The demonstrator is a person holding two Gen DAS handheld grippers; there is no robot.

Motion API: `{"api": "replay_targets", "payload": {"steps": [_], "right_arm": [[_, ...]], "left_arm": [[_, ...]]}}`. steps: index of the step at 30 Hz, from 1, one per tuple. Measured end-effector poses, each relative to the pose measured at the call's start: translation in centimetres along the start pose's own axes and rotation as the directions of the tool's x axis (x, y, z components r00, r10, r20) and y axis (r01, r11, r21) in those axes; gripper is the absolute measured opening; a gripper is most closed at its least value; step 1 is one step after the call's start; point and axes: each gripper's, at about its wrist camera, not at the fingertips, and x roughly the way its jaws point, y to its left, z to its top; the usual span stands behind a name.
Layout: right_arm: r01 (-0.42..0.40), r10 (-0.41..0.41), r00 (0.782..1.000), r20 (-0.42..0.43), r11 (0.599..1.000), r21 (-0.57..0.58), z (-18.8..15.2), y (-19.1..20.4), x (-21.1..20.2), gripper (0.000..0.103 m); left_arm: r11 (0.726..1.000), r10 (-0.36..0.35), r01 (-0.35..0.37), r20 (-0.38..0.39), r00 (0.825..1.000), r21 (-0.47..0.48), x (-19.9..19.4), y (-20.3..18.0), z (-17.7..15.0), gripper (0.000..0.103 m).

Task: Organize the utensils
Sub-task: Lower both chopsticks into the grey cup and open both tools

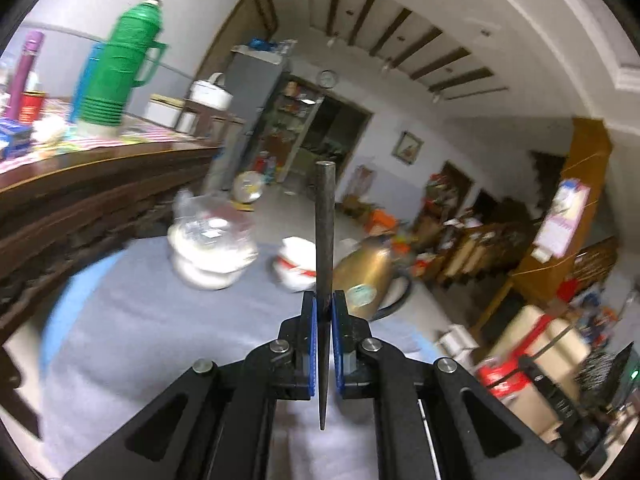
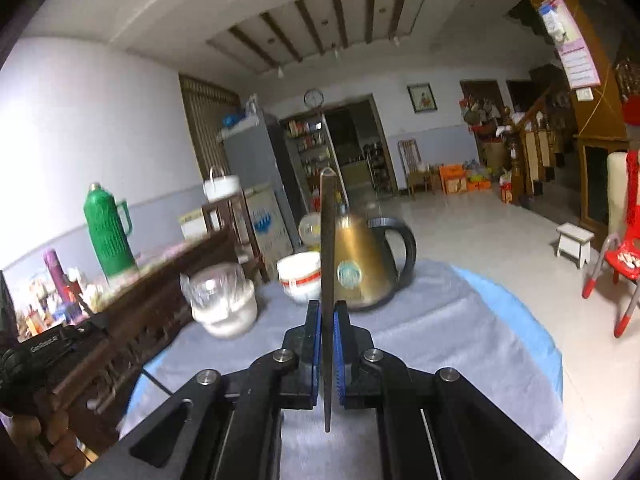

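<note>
The left tongs (image 1: 324, 308) are clamped on a thin dark metal utensil seen edge-on (image 1: 324, 240). It stands upright between the blue pads (image 1: 314, 344), its rounded end up and its pointed end below the tongs. From this edge view I cannot tell what kind of utensil it is. The right tongs (image 2: 327, 316) are clamped in the same way on a second flat dark metal utensil (image 2: 328, 248), also upright and edge-on, and its kind is also unclear. Both utensils are held above the desk, not touching it.

Below the tongs lies the desk with a grey cloth over a light blue cover (image 2: 440, 328). On its far part stand a brass-coloured kettle with a black handle (image 2: 360, 264), a white bowl with a red band (image 2: 298, 276) just beside it, and a white tub with a crumpled clear plastic top (image 2: 224, 304) to the left. The kettle carries a round pale sticker, but its print is too blurred to read. In the left view these things are smeared by motion.

At the left is a dark carved wooden sideboard (image 1: 100, 200) with a green plastic thermos flask (image 1: 116, 68), a purple bottle (image 1: 24, 72) and small boxes that are hard to make out. Farther back are a grey refrigerator (image 2: 256, 160), a round wall clock (image 2: 313, 98), an open shelf of goods, a framed picture (image 2: 420, 98), a pale tiled floor, a white stool (image 2: 574, 242) and a red chair (image 2: 624, 264), cut off at the edge. A pink wall calendar (image 2: 572, 44) hangs at the upper right; its text is not legible. On a black device at the lower left, small white letters begin with "Gen", the rest is unclear.
</note>
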Motion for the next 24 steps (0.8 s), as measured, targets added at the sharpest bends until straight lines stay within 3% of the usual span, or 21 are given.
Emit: {"api": "replay_targets", "payload": {"steps": [5, 11, 18, 24], "right_arm": [[0.003, -0.003, 0.997, 0.08, 1.0, -0.006, 2.1, 0.3, 1.0, 0.006], [0.03, -0.027, 0.996, 0.087, 0.999, -0.025, 2.1, 0.3, 4.2, 0.006], [0.022, -0.023, 0.999, -0.038, 1.0, -0.013, 0.1, -1.1, 8.7, 0.006], [0.015, -0.015, 0.989, -0.149, 1.0, -0.002, -1.4, -1.9, 11.5, 0.006]], "left_arm": [[0.995, -0.09, 0.089, -0.018, 0.996, -0.044, 5.1, -2.9, 1.4, 0.007], [0.998, -0.069, 0.069, -0.07, 0.995, -0.001, 10.9, -5.7, 0.1, 0.007], [0.996, -0.024, 0.036, -0.151, 0.988, 0.076, 14.8, -6.7, -2.8, 0.007], [0.992, 0.015, 0.016, -0.236, 0.972, 0.129, 16.5, -6.8, -4.7, 0.007]]}}
